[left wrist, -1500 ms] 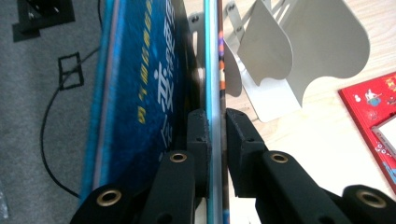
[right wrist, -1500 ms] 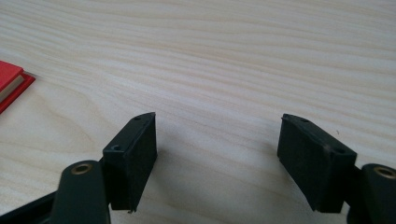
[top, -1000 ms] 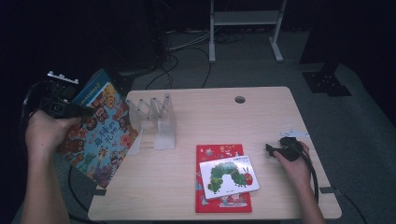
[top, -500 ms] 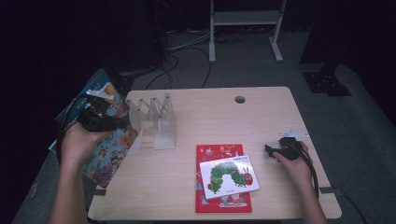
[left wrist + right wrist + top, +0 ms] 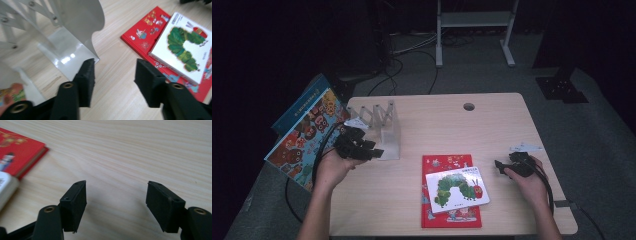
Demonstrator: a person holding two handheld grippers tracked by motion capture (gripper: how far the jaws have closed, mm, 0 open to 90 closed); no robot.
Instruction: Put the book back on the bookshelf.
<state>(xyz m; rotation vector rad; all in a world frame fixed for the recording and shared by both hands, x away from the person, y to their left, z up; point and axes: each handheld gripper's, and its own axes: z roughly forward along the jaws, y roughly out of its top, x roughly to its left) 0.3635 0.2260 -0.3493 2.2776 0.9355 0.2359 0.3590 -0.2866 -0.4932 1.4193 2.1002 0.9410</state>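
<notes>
Now the left tool (image 5: 362, 149) hovers just beside the clear rack (image 5: 382, 129) on the tabletop (image 5: 492, 125), jaws parted and holding nothing. The white caterpillar book (image 5: 457, 188) lies on the red book (image 5: 447, 165) mid-tabletop, between both tools. Right tool (image 5: 507, 166) sits low by those books' right edge, jaws wide and empty. A colourful picture book (image 5: 299, 137) overhangs the tabletop's left edge behind the left hand (image 5: 332, 167).
</notes>
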